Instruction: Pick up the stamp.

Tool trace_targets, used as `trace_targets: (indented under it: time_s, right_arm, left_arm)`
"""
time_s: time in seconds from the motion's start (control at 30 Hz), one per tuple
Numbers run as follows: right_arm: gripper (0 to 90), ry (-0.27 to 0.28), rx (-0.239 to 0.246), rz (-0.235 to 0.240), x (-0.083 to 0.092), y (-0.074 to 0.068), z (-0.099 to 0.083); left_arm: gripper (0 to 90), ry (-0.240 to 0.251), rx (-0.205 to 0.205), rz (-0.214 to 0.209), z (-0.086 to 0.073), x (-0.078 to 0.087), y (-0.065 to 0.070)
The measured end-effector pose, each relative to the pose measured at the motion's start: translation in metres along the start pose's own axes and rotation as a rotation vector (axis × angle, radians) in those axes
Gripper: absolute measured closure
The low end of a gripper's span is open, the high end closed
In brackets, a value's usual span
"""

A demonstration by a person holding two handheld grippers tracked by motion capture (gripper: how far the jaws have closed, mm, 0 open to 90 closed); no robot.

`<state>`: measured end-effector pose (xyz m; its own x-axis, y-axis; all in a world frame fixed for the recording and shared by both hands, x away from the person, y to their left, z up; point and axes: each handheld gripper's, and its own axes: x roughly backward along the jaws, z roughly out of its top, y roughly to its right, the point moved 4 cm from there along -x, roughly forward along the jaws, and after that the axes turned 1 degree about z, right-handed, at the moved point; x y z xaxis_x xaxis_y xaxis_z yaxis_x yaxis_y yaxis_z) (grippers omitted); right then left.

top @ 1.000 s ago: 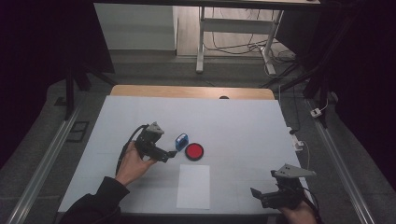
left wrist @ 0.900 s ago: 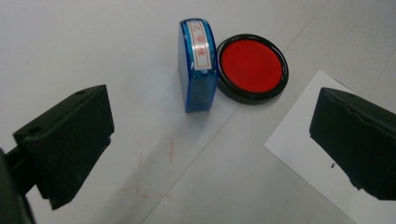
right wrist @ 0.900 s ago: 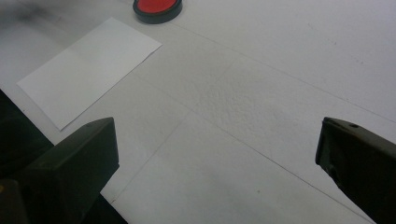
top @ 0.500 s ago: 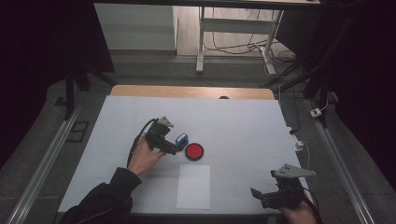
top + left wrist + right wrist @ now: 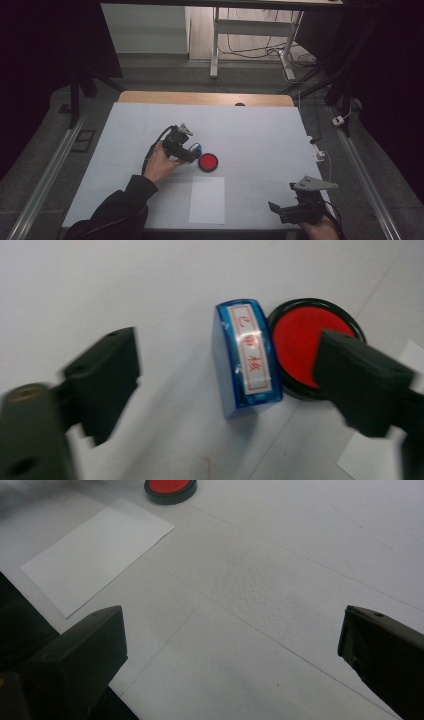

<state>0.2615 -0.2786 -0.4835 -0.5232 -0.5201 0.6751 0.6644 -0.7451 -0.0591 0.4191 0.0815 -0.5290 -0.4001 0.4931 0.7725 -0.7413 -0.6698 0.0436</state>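
Observation:
A blue stamp (image 5: 245, 357) with a white label of red characters lies on the white table, right beside a round red ink pad (image 5: 305, 340). My left gripper (image 5: 232, 375) stands over it with a jaw on either side. The jaws have just been closing, and a gap still shows between each pad and the stamp. From above, the left gripper (image 5: 192, 153) is at mid-table with the stamp (image 5: 196, 148) at its tips and the ink pad (image 5: 208, 162) just right. My right gripper (image 5: 279, 212) is open over bare table near the front right.
A white sheet of paper (image 5: 207, 200) lies in front of the ink pad, toward the table's near edge. A wooden strip (image 5: 205, 98) runs along the far edge. Metal rails (image 5: 47, 175) flank the table, and cables (image 5: 320, 150) hang at its right side.
My left hand has moved forward and right onto the blue stamp, and its jaws have narrowed around it. The right gripper has stayed in place.

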Motion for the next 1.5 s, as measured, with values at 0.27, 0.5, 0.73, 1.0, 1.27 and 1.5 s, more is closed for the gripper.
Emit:
trace_targets:
  time_s: [0.27,0.5,0.73,1.0,1.27,1.5]
  right_arm:
    - [0.0,-0.005,0.004,-0.001,0.0,0.0,0.0]
    - [0.0,-0.005,0.004,0.0,0.0,0.0,0.0]
    - [0.0,-0.005,0.005,0.001,0.0,0.0,0.0]
    - [0.0,-0.004,0.005,0.002,0.0,0.0,0.0]
    - [0.0,-0.003,0.005,0.001,0.0,-0.001,0.0]
    - [0.0,-0.003,0.005,0.001,0.0,-0.001,0.0]
  left_arm:
    - [41.7,-0.016,-0.015,0.005,0.005,0.001,0.003]
    - [60.6,-0.029,0.005,-0.019,0.006,0.001,0.004]
    - [70.0,-0.028,0.001,-0.007,0.005,0.002,0.004]
    - [70.0,-0.008,0.011,-0.01,0.007,0.016,0.0]
    - [70.1,-0.004,0.037,-0.014,0.005,0.031,0.004]
    - [70.0,0.03,0.05,-0.046,0.005,0.046,0.011]
